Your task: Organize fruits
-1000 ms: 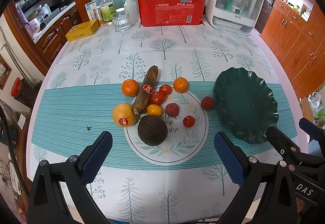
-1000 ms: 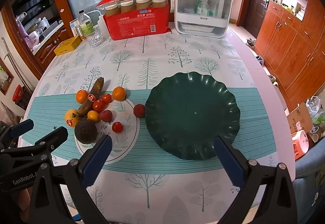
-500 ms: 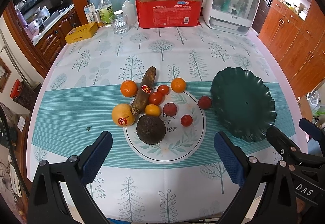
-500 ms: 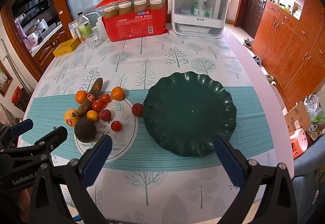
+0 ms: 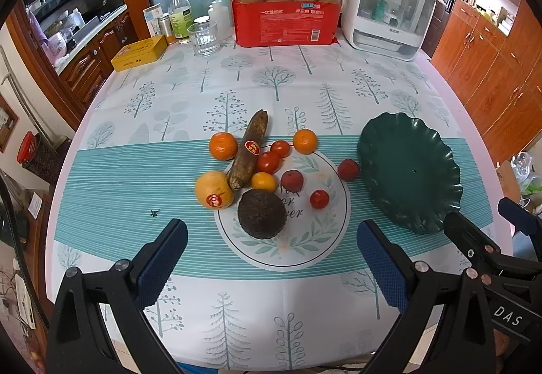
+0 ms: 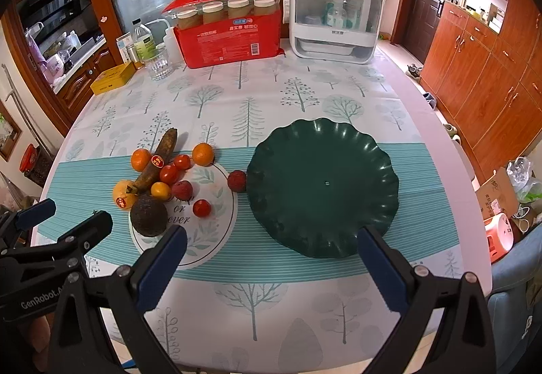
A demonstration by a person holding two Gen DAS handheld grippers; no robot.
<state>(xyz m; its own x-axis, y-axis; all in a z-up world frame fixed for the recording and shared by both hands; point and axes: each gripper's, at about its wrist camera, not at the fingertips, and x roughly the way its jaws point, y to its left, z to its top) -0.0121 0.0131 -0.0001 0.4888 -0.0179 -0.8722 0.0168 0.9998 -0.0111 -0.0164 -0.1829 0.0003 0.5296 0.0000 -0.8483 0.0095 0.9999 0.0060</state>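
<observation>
A cluster of fruit lies mid-table: a dark avocado (image 5: pixel 261 219), a brown banana (image 5: pixel 249 148), an orange with a sticker (image 5: pixel 214 193), two mandarins (image 5: pixel 222 146), several small tomatoes (image 5: pixel 268 162) and a red fruit (image 5: pixel 348 169) beside the plate. The empty dark green scalloped plate (image 5: pixel 408 167) (image 6: pixel 321 186) sits to the right. My left gripper (image 5: pixel 271 255) hangs open, just short of the avocado. My right gripper (image 6: pixel 271 258) is open too, in front of the green plate's near rim. Neither holds anything.
At the table's back stand a red package of jars (image 5: pixel 286 15), a white appliance (image 5: pixel 389 8), a glass (image 5: pixel 203 37), bottles (image 5: pixel 179 16) and a yellow box (image 5: pixel 139 53). Wooden cabinets (image 6: pixel 491 69) line the right side. A printed round motif (image 5: pixel 305 238) lies under the fruit.
Both grippers have drawn back and up slightly, so the fruit and plate sit a little farther off. Nothing on the table has moved.
</observation>
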